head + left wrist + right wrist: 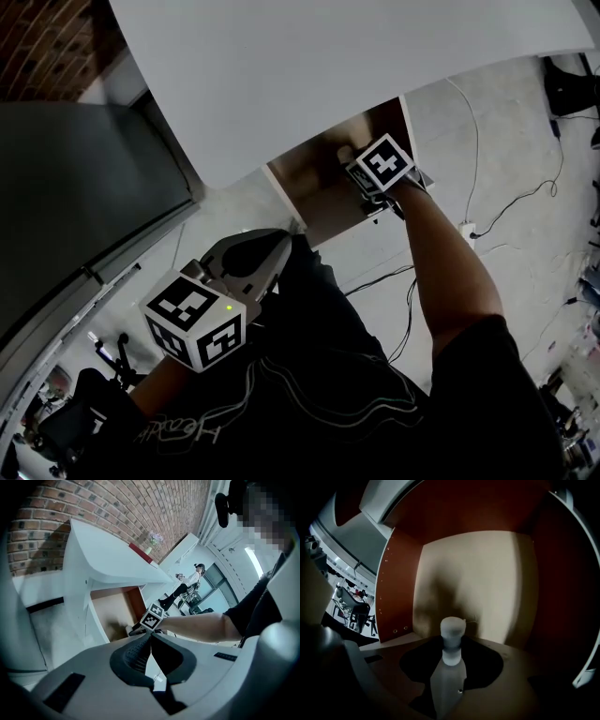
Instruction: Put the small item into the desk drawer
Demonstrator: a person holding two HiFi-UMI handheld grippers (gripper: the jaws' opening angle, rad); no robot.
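Observation:
A white desk (309, 66) has its drawer (323, 183) pulled open, showing a pale floor (478, 583) and red-brown walls. My right gripper (367, 187) points steeply down into the drawer, shut on a small white bottle (449, 677). The bottle's round cap (453, 627) sticks out past the jaws, above the drawer floor. In the left gripper view the right gripper's marker cube (152, 618) sits at the drawer mouth (115, 616). My left gripper (246, 265) hangs low near my body, its jaws (151, 635) meeting at the tips with nothing between them.
Cables (525, 197) and a power strip (467, 230) lie on the floor right of the drawer. A dark cabinet (84, 187) stands to the left. On the desk sit a red book (140, 552) and a small vase (152, 541); a brick wall (117, 513) is behind.

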